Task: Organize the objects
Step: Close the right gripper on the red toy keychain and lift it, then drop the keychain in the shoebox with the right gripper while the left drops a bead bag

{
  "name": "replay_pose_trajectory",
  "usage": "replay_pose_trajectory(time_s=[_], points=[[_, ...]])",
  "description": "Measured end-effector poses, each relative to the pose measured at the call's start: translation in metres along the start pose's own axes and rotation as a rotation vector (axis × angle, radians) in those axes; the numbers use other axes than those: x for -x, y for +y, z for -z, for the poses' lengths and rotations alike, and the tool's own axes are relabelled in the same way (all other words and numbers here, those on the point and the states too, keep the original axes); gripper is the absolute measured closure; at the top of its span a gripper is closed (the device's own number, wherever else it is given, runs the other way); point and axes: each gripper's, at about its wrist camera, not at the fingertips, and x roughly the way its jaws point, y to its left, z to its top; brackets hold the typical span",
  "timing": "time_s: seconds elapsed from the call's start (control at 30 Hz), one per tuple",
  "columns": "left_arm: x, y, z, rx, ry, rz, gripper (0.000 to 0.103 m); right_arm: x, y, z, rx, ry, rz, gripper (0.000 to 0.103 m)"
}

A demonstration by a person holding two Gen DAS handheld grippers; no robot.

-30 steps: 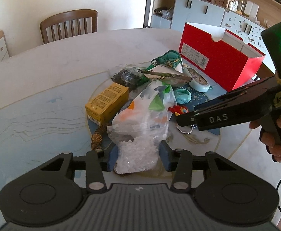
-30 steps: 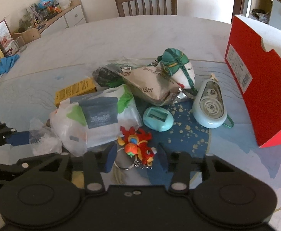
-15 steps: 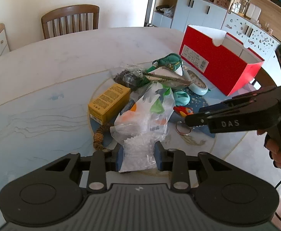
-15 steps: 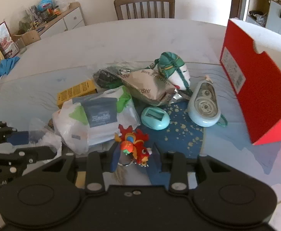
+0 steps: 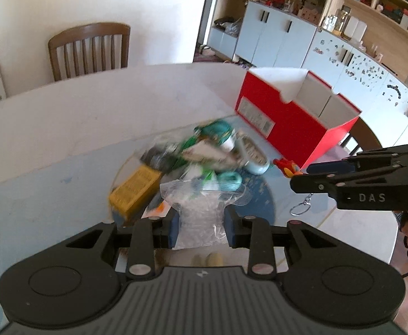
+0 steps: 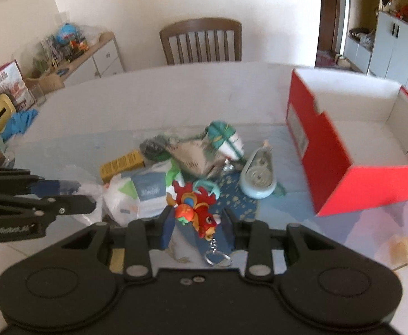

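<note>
**Two claws, each clenched on one item above the pile**

One round pale counter (image 6: 176,92) carries everything, in a room with one wooden chair (image 6: 201,42) beyond its far edge, a low sideboard to the left and grey cupboards under open shelves to the right.

One red shoebox (image 6: 329,153) stands open ahead and to the right of the right claw (image 6: 197,227); what shows of its white inside is bare.

One pile lies ahead of both claws: one white plastic bag with a grey label (image 6: 145,192), one crumpled printed pouch (image 6: 195,156), one yellow carton (image 6: 121,163), one teal-and-white plush (image 6: 223,136), one pale blue tape dispenser (image 6: 258,174) and one small teal case (image 6: 209,188). The dispenser lies between the pile and the shoebox.

The left claw (image 5: 202,227) grips one clear bag of white granules (image 5: 201,215) between its blue pads, the bag raised above the pile.

The right claw pinches one red-and-orange plush keychain (image 6: 197,212), its ring dangling below, clear of the counter. Seen from the left wrist, it hangs to the right, near the shoebox's near corner.
</note>
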Motion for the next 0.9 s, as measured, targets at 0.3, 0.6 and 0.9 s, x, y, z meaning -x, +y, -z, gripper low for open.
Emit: replay_pose_trajectory(time_s=[0.3,0.6,0.9], points=[[0.004,-0.052,-0.051,-0.065,-0.016,0.002,0.072,0.043,-0.045,-0.026,0.006,-0.053,0.006,0.068],[-0.024,-0.119,-0.104,-0.084,-0.003,0.002,0.072,0.064,-0.111,-0.056,0.052,-0.097,0.011,0.068],[-0.073,-0.181,-0.150,-0.106,0.006,-0.014,0.072,0.054,-0.188,-0.077,0.067,-0.098,0.035,0.068]])
